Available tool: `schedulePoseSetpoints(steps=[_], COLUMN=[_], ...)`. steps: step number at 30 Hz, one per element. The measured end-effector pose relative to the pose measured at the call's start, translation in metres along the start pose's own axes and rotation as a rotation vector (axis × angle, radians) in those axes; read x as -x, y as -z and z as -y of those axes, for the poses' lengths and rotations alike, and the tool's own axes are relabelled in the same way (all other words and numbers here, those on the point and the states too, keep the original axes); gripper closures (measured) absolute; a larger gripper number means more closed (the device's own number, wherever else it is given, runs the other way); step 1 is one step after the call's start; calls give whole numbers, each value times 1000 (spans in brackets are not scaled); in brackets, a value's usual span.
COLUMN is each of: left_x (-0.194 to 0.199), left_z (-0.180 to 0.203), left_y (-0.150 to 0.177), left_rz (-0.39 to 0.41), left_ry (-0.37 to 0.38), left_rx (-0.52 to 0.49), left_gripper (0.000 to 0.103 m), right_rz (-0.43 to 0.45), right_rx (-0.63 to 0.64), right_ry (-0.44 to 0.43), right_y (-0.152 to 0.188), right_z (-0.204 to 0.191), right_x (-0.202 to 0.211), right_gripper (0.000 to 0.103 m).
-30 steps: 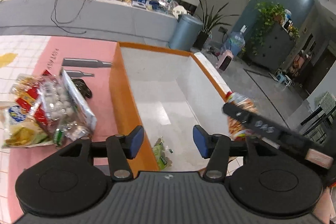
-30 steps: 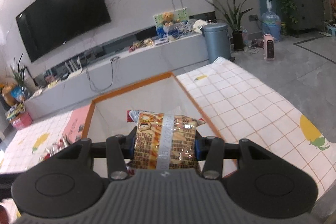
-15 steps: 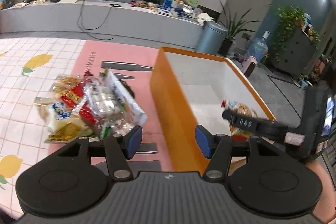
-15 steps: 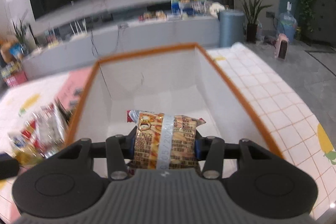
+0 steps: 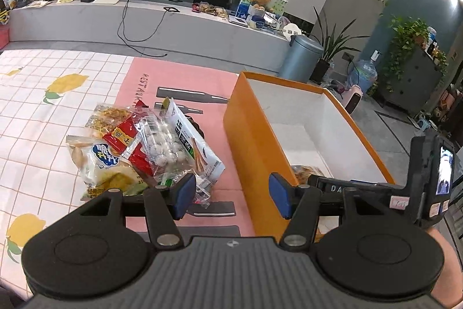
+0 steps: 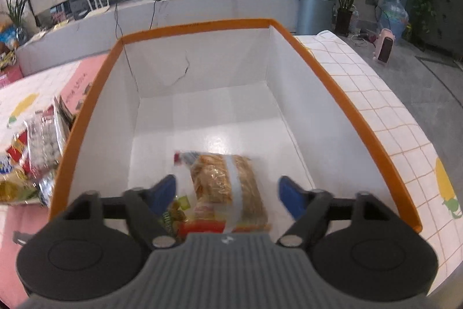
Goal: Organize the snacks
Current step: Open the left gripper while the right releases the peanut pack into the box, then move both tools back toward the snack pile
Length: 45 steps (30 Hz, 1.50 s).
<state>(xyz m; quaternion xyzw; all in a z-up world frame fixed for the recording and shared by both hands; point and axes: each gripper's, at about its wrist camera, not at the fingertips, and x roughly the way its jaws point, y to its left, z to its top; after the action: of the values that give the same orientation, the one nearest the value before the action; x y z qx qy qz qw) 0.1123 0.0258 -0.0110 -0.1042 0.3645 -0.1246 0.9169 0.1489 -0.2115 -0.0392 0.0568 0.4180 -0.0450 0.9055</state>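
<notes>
Crinkly plastic throughout. Brown snack packet point(image 6: 228, 187) lies blurred in the orange-rimmed box point(image 6: 341, 103), between the right gripper point(image 6: 227, 191) pads, untouched; jaws opening. Left gripper point(image 5: 231, 193) half-open, empty, near the snack pile point(image 5: 144, 146) on the pink mat point(image 5: 144, 83). Packets look light, soft, slippery, crushable: pinch a sealed edge, gently.

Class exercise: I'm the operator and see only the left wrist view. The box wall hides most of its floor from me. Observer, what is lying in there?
Observer: A brown snack bag lies on the box floor, between the right gripper's opening jaws, pads clear of it.
Operator: Anything else inside?
Observer: A small green packet beside it, near the left pad.
Operator: Is the far end of the floor taken?
Observer: No, it is bare white.
</notes>
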Motion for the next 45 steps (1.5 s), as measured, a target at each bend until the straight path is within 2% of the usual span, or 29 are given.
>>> schedulePoseSetpoints(steps=[4, 9, 16, 23, 25, 28, 30, 38, 42, 45], left_x=[5, 16, 42, 71, 78, 84, 87, 68, 47, 28], left_z=[-1, -8, -34, -64, -73, -87, -95, -125, -136, -142], left_y=[-2, -7, -14, -17, -16, -15, -15, -10, -6, -2], left_rz=[7, 19, 39, 41, 46, 43, 50, 14, -1, -30], left_ry=[-6, -38, -116, -172, -180, -190, -183, -172, -145, -128], left_rx=[0, 7, 31, 43, 46, 66, 82, 127, 148, 166], left_gripper=[35, 35, 35, 34, 33, 33, 32, 32, 32, 32], right_rz=[16, 77, 171, 255, 323, 499, 555, 655, 737, 709], right_rx=[-36, -56, -129, -60, -43, 9, 35, 32, 47, 38], right_ry=[3, -12, -155, -211, -210, -207, -219, -261, -155, -164], right_y=[-4, -6, -5, 0, 6, 21, 29, 56, 72, 76], right_z=[-1, -4, -20, -61, -74, -96, -111, -144, -160, -166], right_x=[5, 24, 55, 77, 85, 106, 113, 99, 86, 66], right_gripper=[11, 7, 6, 6, 6, 6, 6, 6, 6, 6])
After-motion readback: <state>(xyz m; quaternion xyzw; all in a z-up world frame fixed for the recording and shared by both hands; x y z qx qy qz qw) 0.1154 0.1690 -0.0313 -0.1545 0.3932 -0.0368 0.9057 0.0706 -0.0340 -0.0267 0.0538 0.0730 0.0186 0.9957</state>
